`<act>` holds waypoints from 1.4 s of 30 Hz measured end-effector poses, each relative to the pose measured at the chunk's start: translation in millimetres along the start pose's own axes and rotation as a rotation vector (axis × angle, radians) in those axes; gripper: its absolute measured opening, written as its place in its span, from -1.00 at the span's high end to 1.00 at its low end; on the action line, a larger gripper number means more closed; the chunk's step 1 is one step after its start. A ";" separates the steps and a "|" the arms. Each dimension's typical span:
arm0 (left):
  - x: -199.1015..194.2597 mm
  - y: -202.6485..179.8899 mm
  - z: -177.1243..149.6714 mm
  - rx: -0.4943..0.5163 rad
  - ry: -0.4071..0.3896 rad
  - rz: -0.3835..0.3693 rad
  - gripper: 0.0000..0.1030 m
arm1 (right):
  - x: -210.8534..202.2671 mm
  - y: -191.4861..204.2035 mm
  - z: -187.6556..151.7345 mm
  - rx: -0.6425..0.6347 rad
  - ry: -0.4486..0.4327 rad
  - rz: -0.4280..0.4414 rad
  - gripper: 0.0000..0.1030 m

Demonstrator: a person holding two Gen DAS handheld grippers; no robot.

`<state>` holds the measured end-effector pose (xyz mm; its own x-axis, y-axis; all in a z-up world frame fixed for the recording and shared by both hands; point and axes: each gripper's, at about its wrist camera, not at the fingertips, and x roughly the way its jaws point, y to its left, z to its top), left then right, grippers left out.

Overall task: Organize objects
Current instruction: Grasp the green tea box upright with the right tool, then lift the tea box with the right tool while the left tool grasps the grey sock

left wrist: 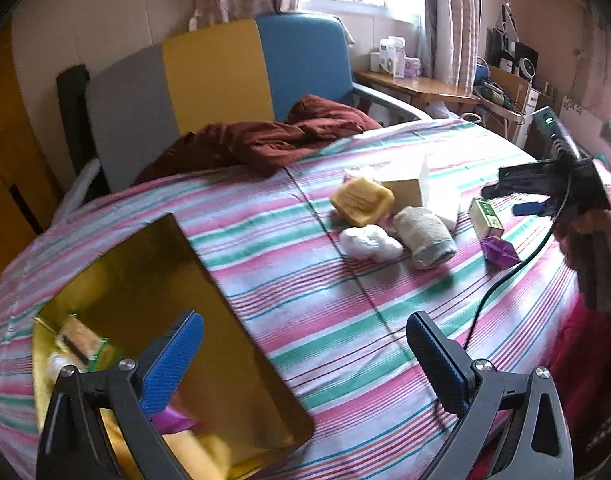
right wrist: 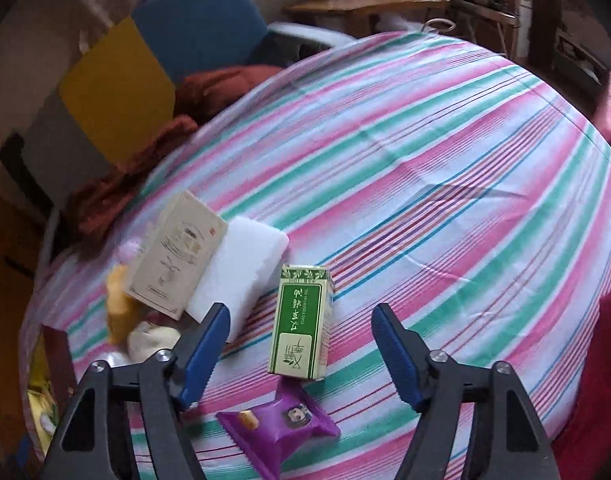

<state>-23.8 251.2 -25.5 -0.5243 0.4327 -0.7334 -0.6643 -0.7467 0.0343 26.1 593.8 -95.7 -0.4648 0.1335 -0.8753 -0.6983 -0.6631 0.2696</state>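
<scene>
My left gripper (left wrist: pixel 305 332) is open, its left finger over a gold-lined open box (left wrist: pixel 145 280) that holds several items. Further along the striped bed lie a yellow sponge (left wrist: pixel 361 200), a white crumpled bag (left wrist: pixel 369 242), a rolled grey towel (left wrist: pixel 425 236), a beige carton (left wrist: pixel 401 184), a green box (left wrist: pixel 485 216) and a purple packet (left wrist: pixel 499 252). My right gripper (right wrist: pixel 301 316) is open and points down at the green box (right wrist: pixel 301 320), which lies between its fingers, untouched. The purple packet (right wrist: pixel 277 432) lies just below it. A white block (right wrist: pixel 241 272) and the beige carton (right wrist: pixel 177 256) sit to the left.
A red-brown blanket (left wrist: pixel 265 140) is bunched against the grey, yellow and blue headboard (left wrist: pixel 209 76). A wooden side table (left wrist: pixel 417 88) with boxes stands beyond the bed. A black cable (left wrist: pixel 505 280) trails from the right gripper (left wrist: pixel 545 196) across the sheet.
</scene>
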 end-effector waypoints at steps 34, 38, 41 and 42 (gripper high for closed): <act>146.9 -111.1 78.9 0.091 0.168 -0.189 -0.50 | -15.6 11.4 3.3 -0.110 -0.069 -0.037 0.41; 156.8 -126.0 76.4 0.129 0.186 -0.252 -0.16 | -14.7 11.4 3.1 -0.121 -0.062 -0.034 0.41; 149.5 -133.2 68.8 0.163 0.152 -0.270 0.01 | -15.6 9.9 2.5 -0.122 -0.063 -0.040 0.41; 145.6 -133.1 66.5 0.169 0.143 -0.271 0.02 | -15.8 9.4 2.3 -0.122 -0.062 -0.040 0.41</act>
<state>-47.2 447.1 -91.7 -0.2449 0.5200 -0.8183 -0.8544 -0.5147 -0.0714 25.6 587.1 -78.4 -0.4734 0.2046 -0.8568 -0.6475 -0.7403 0.1810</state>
